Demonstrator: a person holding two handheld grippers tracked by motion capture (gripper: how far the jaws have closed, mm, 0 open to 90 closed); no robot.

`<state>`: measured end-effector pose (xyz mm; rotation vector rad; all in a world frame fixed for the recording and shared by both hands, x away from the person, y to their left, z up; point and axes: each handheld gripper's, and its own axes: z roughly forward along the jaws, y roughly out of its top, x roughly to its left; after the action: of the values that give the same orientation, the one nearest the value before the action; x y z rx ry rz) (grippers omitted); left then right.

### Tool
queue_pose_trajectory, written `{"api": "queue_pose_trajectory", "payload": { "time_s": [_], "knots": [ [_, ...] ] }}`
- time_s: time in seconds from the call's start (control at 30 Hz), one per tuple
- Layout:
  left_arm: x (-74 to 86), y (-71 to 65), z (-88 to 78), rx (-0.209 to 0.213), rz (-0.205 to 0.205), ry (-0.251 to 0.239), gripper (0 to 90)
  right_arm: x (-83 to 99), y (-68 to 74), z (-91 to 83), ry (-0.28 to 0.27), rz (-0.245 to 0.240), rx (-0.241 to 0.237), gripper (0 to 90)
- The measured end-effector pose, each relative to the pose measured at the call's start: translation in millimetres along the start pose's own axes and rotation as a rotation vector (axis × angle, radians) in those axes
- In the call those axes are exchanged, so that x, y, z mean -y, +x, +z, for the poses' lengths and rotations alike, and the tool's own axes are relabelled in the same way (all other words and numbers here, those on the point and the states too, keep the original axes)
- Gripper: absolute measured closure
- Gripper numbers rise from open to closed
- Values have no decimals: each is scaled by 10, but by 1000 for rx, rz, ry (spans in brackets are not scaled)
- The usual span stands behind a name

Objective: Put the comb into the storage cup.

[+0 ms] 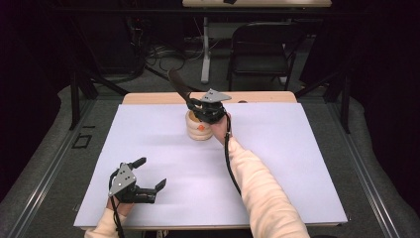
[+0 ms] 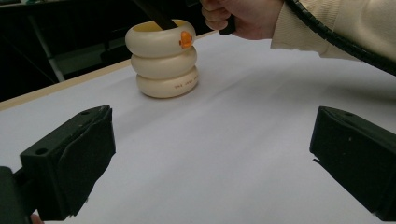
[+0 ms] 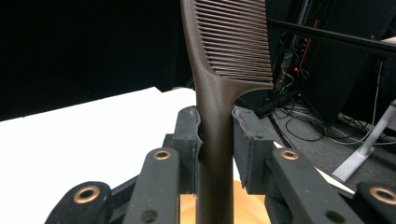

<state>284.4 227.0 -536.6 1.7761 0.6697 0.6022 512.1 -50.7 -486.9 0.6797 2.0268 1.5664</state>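
Right hand-held gripper [image 3: 216,140] clamps the dark brown plastic comb [image 3: 224,60] over the cream ringed holder [image 1: 199,126] near the surface's far edge; keep it vertical. Left hand-held gripper [image 1: 148,179] idles open.

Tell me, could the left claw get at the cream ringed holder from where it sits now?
Probably yes. The left claw stands open near the table's front edge, and bare white tabletop lies between it and the holder. The right claw holding the comb above the holder could crowd it.

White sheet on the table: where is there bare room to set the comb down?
The white sheet lies bare left and right of the cream holder, and between it and the left tongs. It is crowded only at the holder, where the right tongs grip the comb.
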Motion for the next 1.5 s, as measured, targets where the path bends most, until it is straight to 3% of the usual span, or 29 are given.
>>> {"api": "queue_pose_trajectory", "payload": {
  "time_s": [1.5],
  "knots": [
    [-1, 1, 1, 0, -1, -1, 1, 271, -56, 27, 97, 12, -7, 724]
  ]
}}
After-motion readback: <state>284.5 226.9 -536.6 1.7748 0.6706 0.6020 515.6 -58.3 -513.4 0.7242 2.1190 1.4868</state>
